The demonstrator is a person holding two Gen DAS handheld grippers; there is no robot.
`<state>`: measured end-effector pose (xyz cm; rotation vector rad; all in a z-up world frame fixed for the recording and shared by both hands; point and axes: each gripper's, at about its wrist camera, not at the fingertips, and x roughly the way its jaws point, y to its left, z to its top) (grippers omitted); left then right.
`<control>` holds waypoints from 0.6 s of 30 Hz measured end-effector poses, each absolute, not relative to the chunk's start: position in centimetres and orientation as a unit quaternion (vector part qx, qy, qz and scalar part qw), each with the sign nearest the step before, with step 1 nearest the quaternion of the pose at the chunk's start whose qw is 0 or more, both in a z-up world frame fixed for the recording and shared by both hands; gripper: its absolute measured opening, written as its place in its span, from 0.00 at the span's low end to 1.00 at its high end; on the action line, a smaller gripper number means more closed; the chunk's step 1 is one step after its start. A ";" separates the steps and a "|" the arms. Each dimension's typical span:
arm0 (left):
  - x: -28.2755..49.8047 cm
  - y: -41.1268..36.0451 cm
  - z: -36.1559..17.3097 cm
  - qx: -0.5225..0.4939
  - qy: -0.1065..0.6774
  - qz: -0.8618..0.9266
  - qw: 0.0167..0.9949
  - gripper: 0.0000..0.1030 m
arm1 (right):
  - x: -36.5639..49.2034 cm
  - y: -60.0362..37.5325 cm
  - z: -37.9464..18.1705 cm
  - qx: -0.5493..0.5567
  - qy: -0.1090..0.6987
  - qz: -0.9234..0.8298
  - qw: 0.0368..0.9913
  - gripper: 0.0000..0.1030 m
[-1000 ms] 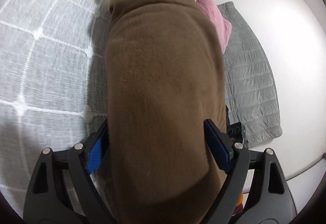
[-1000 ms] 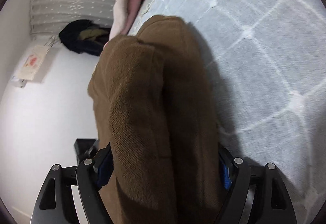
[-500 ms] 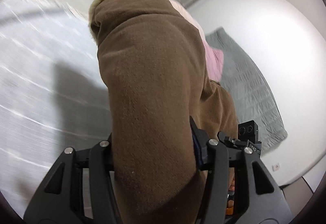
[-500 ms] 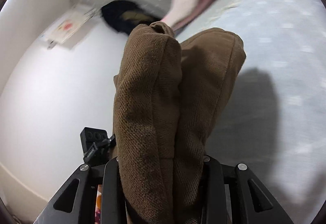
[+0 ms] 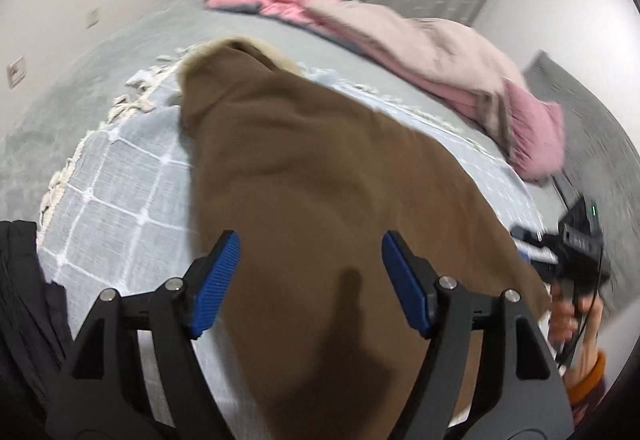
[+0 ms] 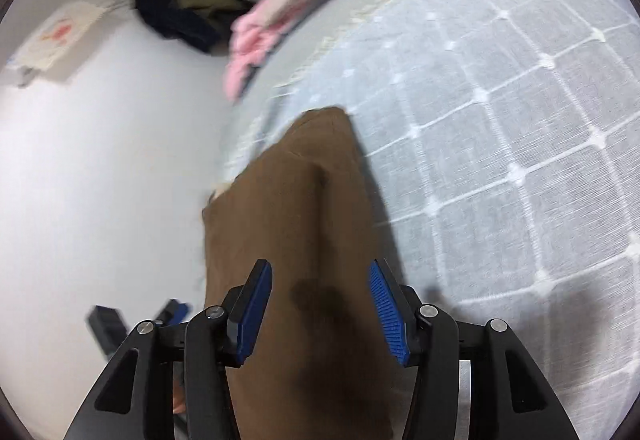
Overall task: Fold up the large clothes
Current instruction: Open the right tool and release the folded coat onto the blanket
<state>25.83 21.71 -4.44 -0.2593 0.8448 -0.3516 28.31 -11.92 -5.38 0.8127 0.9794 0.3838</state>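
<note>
The bed under its checked throw is carrying the brown garment, lying spread flat for folding, while the left hand-held gripper and right hand-held gripper are hovering over it, jaws apart, gripping nothing.

Bed with grey cover; pale checked throw with fringed edge spread on it. Brown garment flat on throw, cream-lined end far. Pink and beige clothes piled on cover past throw's far edge.
</note>
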 end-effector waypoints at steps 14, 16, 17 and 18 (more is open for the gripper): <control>18.1 16.5 -7.3 -0.034 0.366 -0.161 0.916 0.73 | 20.6 -6.9 -7.3 0.217 0.488 0.120 0.837 0.38; 17.2 15.9 -7.0 -0.018 0.373 -0.147 0.916 0.78 | 19.6 -7.6 -7.9 0.240 0.484 0.105 0.835 0.38; 16.7 15.7 -6.7 -0.012 0.382 -0.137 0.914 0.80 | 19.1 -7.8 -7.7 0.244 0.479 0.104 0.837 0.38; 16.2 15.6 -6.6 -0.010 0.390 -0.128 0.912 0.82 | 18.3 -7.9 -7.1 0.238 0.476 0.104 0.840 0.38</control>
